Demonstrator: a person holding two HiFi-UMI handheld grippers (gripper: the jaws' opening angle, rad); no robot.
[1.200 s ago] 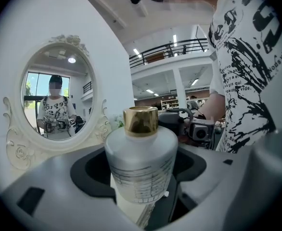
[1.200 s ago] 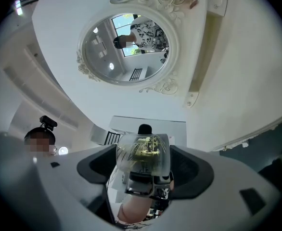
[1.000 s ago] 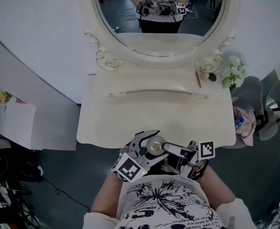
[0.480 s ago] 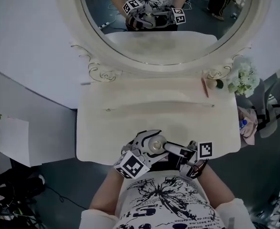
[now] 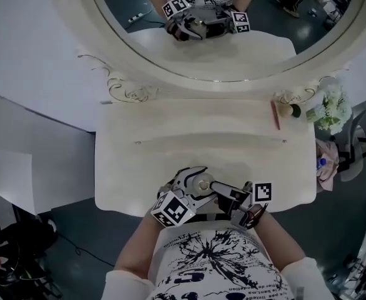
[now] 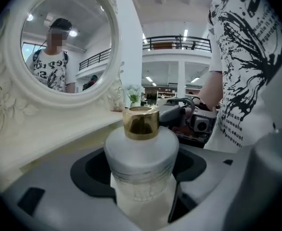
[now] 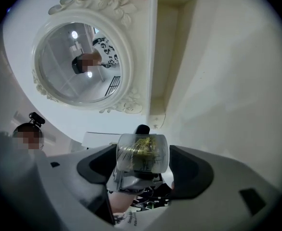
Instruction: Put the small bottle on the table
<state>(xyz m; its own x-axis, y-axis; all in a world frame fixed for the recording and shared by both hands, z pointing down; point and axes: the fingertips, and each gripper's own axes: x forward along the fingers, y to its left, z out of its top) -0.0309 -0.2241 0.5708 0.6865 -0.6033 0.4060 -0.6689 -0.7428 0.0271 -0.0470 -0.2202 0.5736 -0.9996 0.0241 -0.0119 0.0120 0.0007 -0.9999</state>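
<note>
The small bottle (image 5: 202, 184) is frosted white with a gold cap and stands upright at the front edge of the cream dressing table (image 5: 139, 161). My left gripper (image 5: 197, 180) is shut on its body. In the left gripper view the bottle (image 6: 141, 153) fills the gap between the jaws of the left gripper (image 6: 141, 182). My right gripper (image 5: 217, 188) reaches in from the right and meets the bottle. In the right gripper view a glassy end of the bottle (image 7: 142, 159) sits at the pad tips of the right gripper (image 7: 142, 163). I cannot tell whether those pads press it.
A large oval mirror (image 5: 220, 49) rises behind the table and reflects both grippers. At the back right stand white flowers (image 5: 333, 105), a red stick (image 5: 275, 114) and a small jar (image 5: 289, 110). A chair with cloth (image 5: 325, 164) is at the right.
The table and mirror have grown larger and shifted in the head view as the person came closer. Both grippers hold the same pose together around the bottle.
</note>
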